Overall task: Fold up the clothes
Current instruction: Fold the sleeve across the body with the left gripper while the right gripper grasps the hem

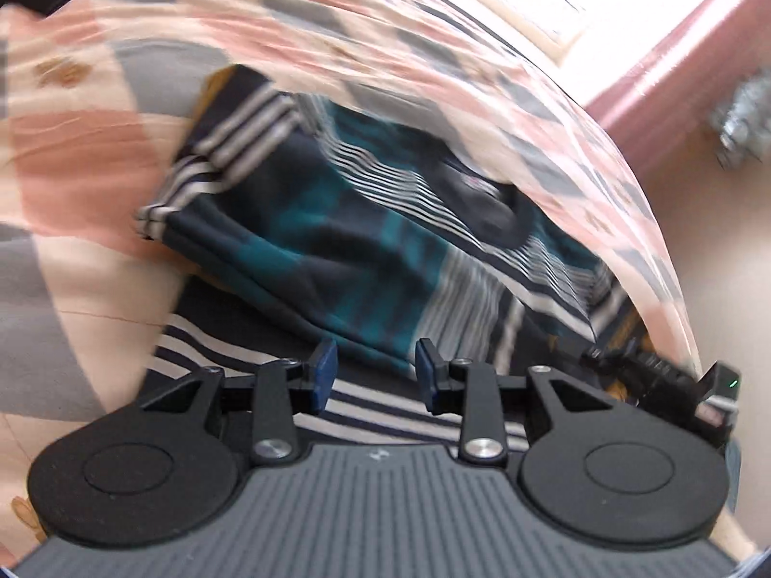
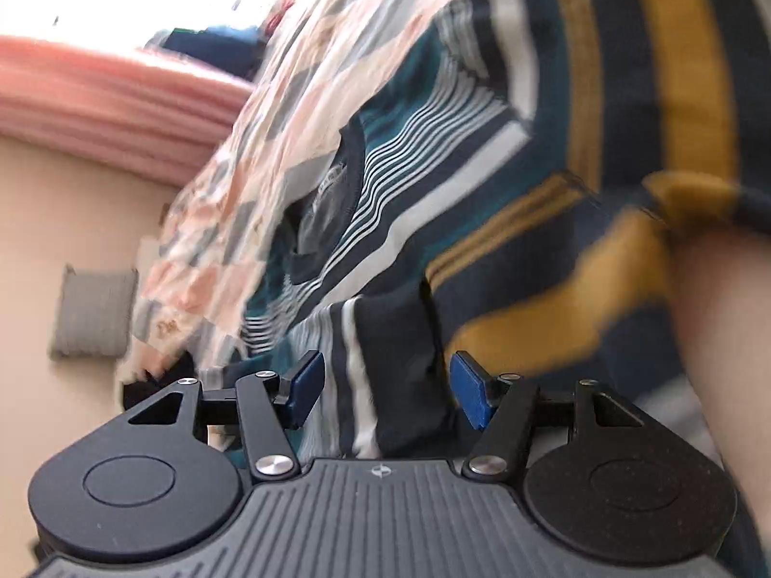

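Striped shirt [image 1: 337,221] beyond left gripper [image 1: 376,375] jaws — untouched, parted

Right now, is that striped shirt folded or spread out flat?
Partly folded: the striped shirt has a sleeve doubled over its body, while the neckline area lies open on the patterned bedsheet.
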